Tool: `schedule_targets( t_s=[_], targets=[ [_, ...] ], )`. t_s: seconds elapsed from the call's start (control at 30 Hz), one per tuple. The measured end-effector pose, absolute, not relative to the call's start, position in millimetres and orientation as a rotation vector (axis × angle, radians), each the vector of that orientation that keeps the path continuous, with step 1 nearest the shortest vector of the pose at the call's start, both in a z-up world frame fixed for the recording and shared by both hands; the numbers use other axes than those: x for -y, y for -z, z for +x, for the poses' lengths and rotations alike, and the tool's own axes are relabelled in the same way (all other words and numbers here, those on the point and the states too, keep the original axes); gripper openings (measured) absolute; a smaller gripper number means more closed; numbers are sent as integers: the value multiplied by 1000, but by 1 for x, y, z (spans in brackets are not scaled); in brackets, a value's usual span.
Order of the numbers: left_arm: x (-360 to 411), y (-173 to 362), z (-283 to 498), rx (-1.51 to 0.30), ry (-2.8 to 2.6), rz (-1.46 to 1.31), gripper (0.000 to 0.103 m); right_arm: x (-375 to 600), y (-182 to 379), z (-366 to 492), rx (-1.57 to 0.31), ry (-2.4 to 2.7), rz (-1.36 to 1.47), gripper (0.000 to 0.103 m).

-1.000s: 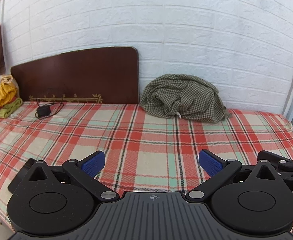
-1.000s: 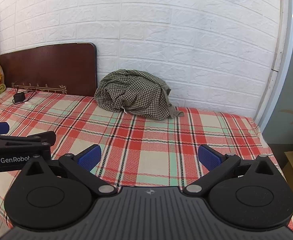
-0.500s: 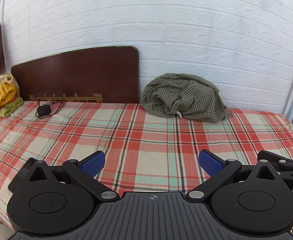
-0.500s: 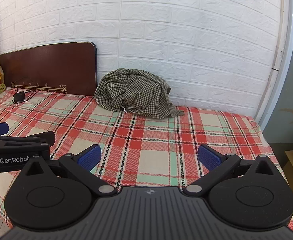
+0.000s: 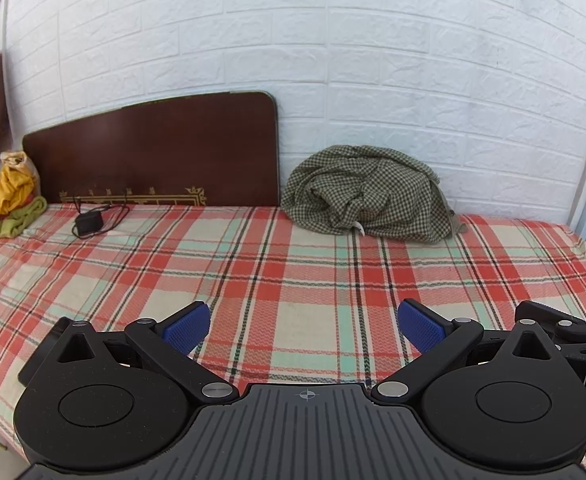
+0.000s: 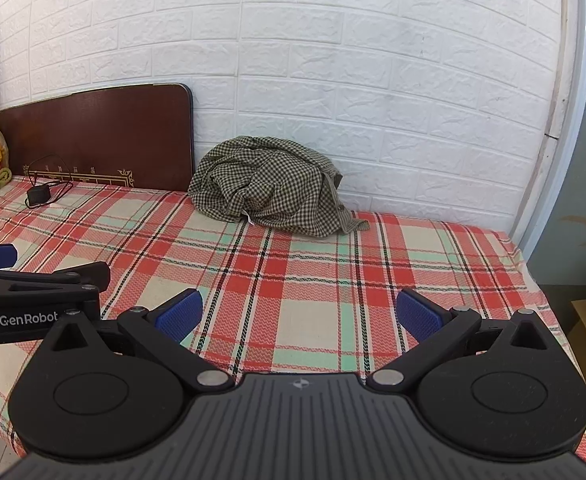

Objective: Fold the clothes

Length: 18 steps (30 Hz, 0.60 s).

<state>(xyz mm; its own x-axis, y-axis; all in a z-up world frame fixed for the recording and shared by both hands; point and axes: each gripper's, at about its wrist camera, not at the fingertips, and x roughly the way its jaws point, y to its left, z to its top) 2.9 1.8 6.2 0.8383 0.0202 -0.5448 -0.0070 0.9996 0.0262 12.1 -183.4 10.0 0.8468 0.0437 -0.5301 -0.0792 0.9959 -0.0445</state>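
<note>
A crumpled green-and-cream checked shirt (image 5: pixel 367 196) (image 6: pixel 271 186) lies in a heap at the far side of the bed, against the white brick wall. My left gripper (image 5: pixel 305 326) hovers open over the near part of the plaid bed sheet (image 5: pixel 253 264), well short of the shirt, with nothing between its blue pads. My right gripper (image 6: pixel 299 314) is open too, equally far from the shirt and holding nothing. The left gripper's side (image 6: pixel 41 296) shows at the left of the right wrist view.
A dark wooden board (image 5: pixel 161 152) leans on the wall left of the shirt. A black charger with its cable (image 5: pixel 91 222) lies on the sheet before it. Yellow and green cloths (image 5: pixel 11 196) sit at the far left. The bed ends at the right edge (image 6: pixel 521 256).
Both grippers have crept slightly forward and upward, so the shirt sits a little lower in both views. Jaws remain open.
</note>
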Motion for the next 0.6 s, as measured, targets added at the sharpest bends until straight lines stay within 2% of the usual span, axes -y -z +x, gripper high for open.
schedule_targets(
  t_s=[0.6],
  targets=[
    [-2,-7,10,-593,-8,30,103,185,-6,18,-565,-63,-69,103]
  ],
)
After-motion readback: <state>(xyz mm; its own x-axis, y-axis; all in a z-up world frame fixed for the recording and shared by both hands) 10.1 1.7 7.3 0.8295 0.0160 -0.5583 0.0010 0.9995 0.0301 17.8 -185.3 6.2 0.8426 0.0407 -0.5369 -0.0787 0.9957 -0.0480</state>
